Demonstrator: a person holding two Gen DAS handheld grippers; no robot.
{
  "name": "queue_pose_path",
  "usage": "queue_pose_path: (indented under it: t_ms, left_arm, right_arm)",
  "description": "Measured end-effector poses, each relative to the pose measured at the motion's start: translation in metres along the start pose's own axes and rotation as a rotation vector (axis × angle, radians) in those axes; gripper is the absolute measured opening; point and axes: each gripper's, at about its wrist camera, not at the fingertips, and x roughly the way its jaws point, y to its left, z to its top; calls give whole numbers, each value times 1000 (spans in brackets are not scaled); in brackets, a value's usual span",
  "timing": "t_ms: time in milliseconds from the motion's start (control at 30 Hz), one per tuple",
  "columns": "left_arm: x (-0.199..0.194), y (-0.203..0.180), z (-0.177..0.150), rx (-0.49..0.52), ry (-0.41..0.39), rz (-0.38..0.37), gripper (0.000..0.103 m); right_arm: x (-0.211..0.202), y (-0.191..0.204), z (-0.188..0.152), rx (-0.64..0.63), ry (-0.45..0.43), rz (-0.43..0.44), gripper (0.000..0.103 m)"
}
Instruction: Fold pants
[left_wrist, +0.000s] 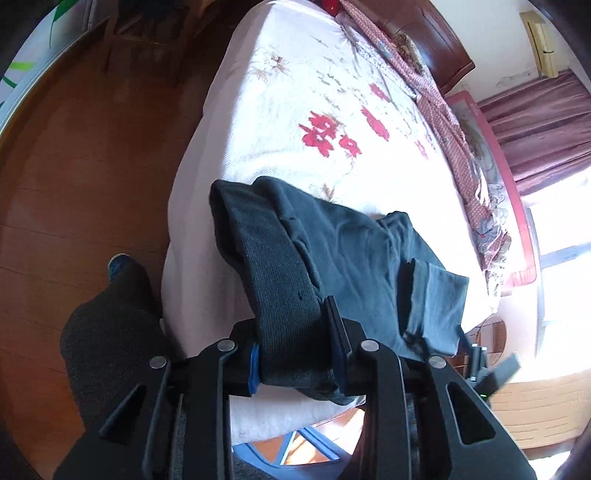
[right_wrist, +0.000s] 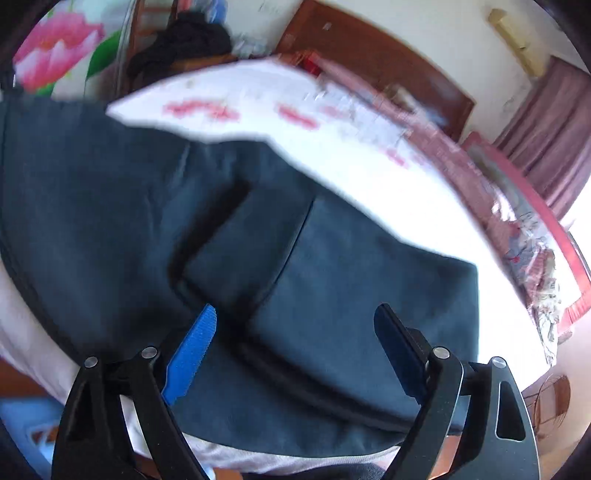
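Dark blue-grey pants (left_wrist: 332, 251) lie folded near the front edge of the bed. My left gripper (left_wrist: 295, 347) is shut on the ribbed waistband (left_wrist: 284, 295) and holds it at the bed's near edge. In the right wrist view the pants (right_wrist: 258, 240) fill the middle, blurred. My right gripper (right_wrist: 295, 332) is open just above the cloth, its blue finger (right_wrist: 192, 350) on the left and black finger (right_wrist: 399, 350) on the right, nothing between them. My right gripper also shows in the left wrist view (left_wrist: 484, 365) beside a folded leg cuff (left_wrist: 436, 302).
The bed has a white sheet with red flowers (left_wrist: 325, 133). A patterned quilt (left_wrist: 443, 122) lies along its far side by a wooden headboard (left_wrist: 436, 44). Wooden floor (left_wrist: 92, 166) lies left of the bed. A person's leg and foot (left_wrist: 110, 295) stand beside it. Curtains (left_wrist: 543, 140) hang at the right.
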Motion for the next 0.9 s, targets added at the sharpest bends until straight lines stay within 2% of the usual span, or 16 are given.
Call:
queue_pose_path:
  t_ms: [100, 200, 333, 467, 533, 633, 733, 800, 900]
  left_arm:
    - [-6, -26, 7, 28, -30, -67, 25]
    - [-8, -77, 15, 142, -56, -87, 23]
    - [7, -161, 20, 308, -46, -128, 22]
    - [38, -255, 11, 487, -2, -173, 21]
    - [56, -296, 3, 560, 28, -202, 13]
    - [97, -355, -26, 700, 70, -211, 13]
    - [151, -385, -59, 763, 155, -208, 13]
    - [197, -395, -83, 802, 214, -181, 13]
    - [259, -391, -112, 837, 291, -94, 15]
  right_arm:
    - [4, -1, 2, 10, -17, 39, 80]
    - [-2, -14, 4, 71, -12, 87, 80]
    - [-34, -55, -8, 318, -88, 127, 80]
    - [-62, -103, -42, 556, -133, 207, 80]
    - [-68, -118, -64, 642, -130, 220, 80]
    - [-70, -136, -99, 744, -114, 211, 80]
    - [-69, -147, -131, 822, -80, 178, 80]
    - [-70, -152, -150, 866, -60, 163, 80]
    - [-75, -155, -176, 917, -39, 143, 80]
